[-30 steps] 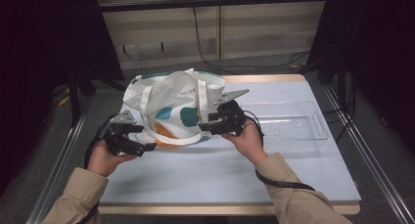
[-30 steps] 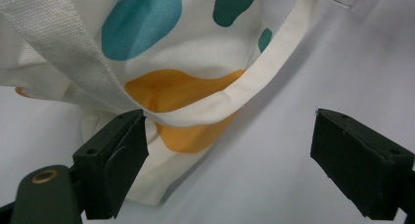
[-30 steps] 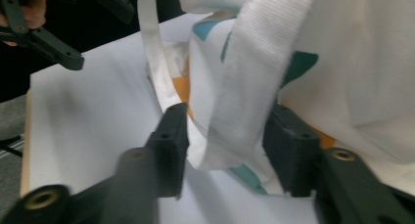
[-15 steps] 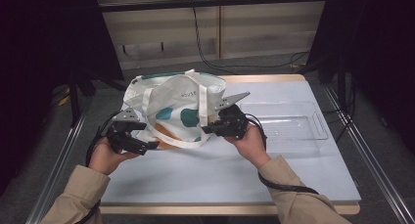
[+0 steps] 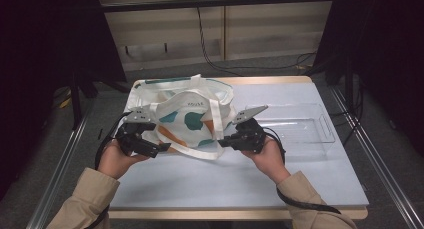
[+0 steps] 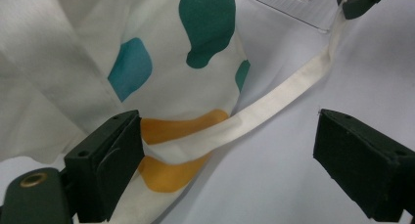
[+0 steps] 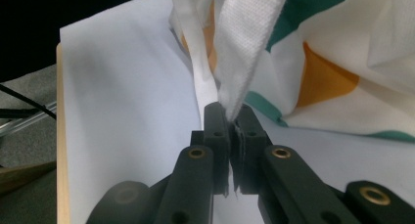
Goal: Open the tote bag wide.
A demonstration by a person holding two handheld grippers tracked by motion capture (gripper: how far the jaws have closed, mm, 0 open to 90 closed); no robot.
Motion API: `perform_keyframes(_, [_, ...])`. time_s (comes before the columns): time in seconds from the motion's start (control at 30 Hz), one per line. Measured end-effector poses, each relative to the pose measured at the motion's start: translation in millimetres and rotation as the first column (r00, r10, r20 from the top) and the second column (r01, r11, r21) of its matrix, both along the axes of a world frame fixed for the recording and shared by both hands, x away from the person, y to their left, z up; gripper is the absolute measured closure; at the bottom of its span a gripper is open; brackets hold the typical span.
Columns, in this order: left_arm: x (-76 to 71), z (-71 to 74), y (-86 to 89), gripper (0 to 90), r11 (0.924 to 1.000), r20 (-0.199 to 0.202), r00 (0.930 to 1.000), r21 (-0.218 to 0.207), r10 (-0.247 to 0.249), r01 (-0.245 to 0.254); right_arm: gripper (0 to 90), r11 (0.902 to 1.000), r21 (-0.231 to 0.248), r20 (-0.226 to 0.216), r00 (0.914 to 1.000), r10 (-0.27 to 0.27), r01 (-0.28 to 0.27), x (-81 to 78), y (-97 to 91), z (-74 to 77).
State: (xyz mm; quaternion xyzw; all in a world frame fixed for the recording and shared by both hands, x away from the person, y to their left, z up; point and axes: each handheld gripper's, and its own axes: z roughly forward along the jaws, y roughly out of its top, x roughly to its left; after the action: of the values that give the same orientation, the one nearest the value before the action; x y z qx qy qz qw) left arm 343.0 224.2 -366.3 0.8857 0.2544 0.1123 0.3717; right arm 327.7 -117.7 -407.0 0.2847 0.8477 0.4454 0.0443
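High view: crumpled white tote bag [image 5: 192, 120], teal-and-orange blotches.

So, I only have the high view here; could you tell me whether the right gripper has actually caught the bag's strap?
Observer: Yes, the right gripper has just closed, and its jaws pinch the white strap.
Operator: Thank you. And the left gripper, please?
Observer: The left gripper is open; the strap runs between its jaws with the right-hand pad well clear of it.
Operator: Is anything beyond the strap there?
Observer: A corner of the clear tray lies on the table behind the tote bag.
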Motion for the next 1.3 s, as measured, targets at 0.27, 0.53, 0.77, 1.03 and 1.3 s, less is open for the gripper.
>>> perform_keyframes(0.27, [-2.2,7.1,-6.4,10.9,0.9999,0.017,0.9999,-0.016,0.001,-0.001,86.5,1.0000,-0.001,-0.013,0.9999,-0.007,0.007,-6.2,-3.9,-6.3])
perform_keyframes(0.53, [-2.4,16.0,-5.9,9.9,0.9999,0.036,0.9993,-0.011,-0.008,0.009,86.5,1.0000,-0.003,-0.021,0.9998,-0.004,0.003,-11.8,-1.9,-13.0])
perform_keyframes(0.77, [-4.3,18.4,-8.6,9.7,0.9996,0.032,0.9995,-0.027,-0.002,0.003,86.5,0.9999,-0.011,-0.030,0.9995,-0.009,0.009,-17.3,-5.9,-16.9])
perform_keyframes(1.03, [-1.2,23.4,-13.2,7.3,0.9996,0.055,0.9984,-0.027,0.013,-0.012,86.5,0.9998,-0.011,-0.044,0.9988,-0.018,0.018,-21.8,-13.9,-23.9])
perform_keyframes(1.3, [3.6,26.4,-20.6,7.6,0.9997,0.060,0.9980,0.005,-0.023,0.023,86.4,0.9997,-0.011,-0.058,0.9981,-0.021,0.020,-26.1,-17.2,-28.5])
